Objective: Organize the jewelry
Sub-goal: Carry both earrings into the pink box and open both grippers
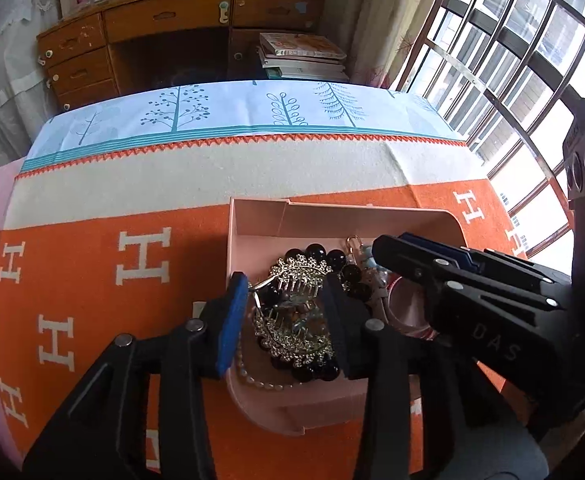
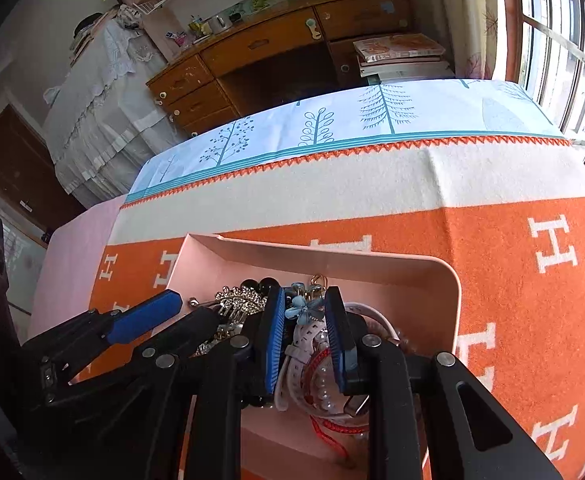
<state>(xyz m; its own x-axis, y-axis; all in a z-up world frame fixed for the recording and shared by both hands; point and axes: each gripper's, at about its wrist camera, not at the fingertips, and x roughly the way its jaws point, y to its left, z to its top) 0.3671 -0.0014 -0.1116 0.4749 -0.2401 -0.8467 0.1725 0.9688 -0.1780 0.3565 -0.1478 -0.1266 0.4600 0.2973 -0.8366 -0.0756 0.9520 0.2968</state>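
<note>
Orange blanket spread wide under both tools, and on it the pink tray, piled with jewelry. The left gripper hangs over the tray's near half, jaws well apart and holding nothing, the rhinestone comb lying right between them. The right gripper, just beside it, straddles a white strap and blue flower charm, its gap narrow; whether the pads press, I cannot tell. Best pinch one piece only, then lift slowly so the pearl strand doesn't drag along.
</note>
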